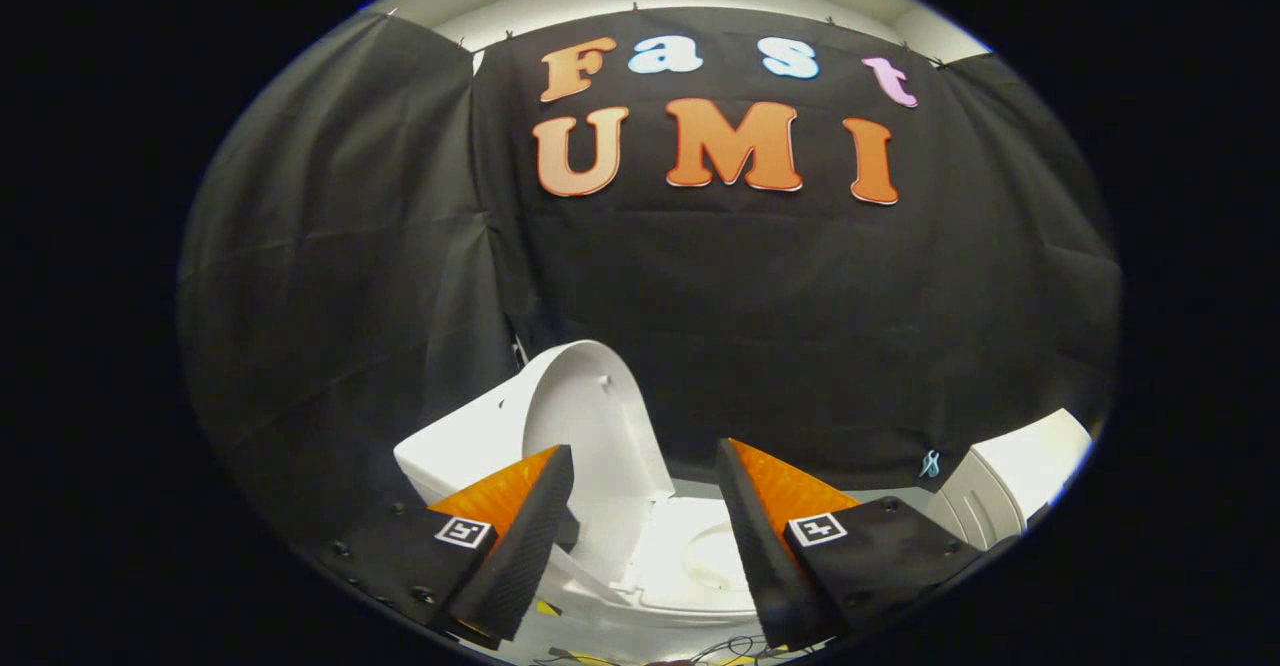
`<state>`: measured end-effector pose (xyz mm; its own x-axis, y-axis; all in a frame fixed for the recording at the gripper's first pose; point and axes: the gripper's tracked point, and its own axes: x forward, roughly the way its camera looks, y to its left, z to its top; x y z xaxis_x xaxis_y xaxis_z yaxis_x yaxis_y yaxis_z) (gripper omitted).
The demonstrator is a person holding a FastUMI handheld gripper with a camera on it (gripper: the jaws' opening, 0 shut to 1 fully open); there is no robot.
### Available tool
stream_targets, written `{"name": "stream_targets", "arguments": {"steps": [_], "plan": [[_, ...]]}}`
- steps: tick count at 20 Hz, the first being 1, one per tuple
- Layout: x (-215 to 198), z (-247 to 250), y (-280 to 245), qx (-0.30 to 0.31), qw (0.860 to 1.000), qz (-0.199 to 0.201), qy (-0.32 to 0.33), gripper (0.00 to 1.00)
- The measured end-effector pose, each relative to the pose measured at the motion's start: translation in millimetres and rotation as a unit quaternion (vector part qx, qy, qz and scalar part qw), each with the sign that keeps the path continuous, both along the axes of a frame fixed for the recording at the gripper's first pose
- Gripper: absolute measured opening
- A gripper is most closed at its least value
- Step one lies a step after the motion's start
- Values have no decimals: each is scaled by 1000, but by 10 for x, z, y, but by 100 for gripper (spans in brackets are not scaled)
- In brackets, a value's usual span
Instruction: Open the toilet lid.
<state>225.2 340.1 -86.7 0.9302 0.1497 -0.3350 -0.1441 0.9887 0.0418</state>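
Gripper point(645, 466) fingers spread wide, holding nothing; toilet lid point(590, 416) stands raised just ahead between them, seat point(690, 556) exposed below.

The toilet lid point(590, 426) stands raised against the tank point(460, 436). The hand-held gripper point(645, 506) hangs above the toilet seat point(690, 556), its fingers apart, holding nothing.

Raised lid point(590, 416) beyond parted tongs point(645, 506); gap free.
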Motion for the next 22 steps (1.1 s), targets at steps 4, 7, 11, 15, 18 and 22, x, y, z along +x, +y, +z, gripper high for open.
{"name": "stream_targets", "arguments": {"steps": [4, 7, 11, 15, 18, 22], "plan": [[-52, 215, -571, 22, 999, -23, -13, 92], [-165, 372, -1027, 10, 999, -37, -32, 92], [-348, 453, -1587, 6, 998, -52, -43, 92], [-528, 470, -2055, 5, 997, -65, -46, 92], [-685, 518, -2348, 2, 996, -71, -54, 92], [-910, 503, -2677, -15, 996, -75, -53, 92]]}}
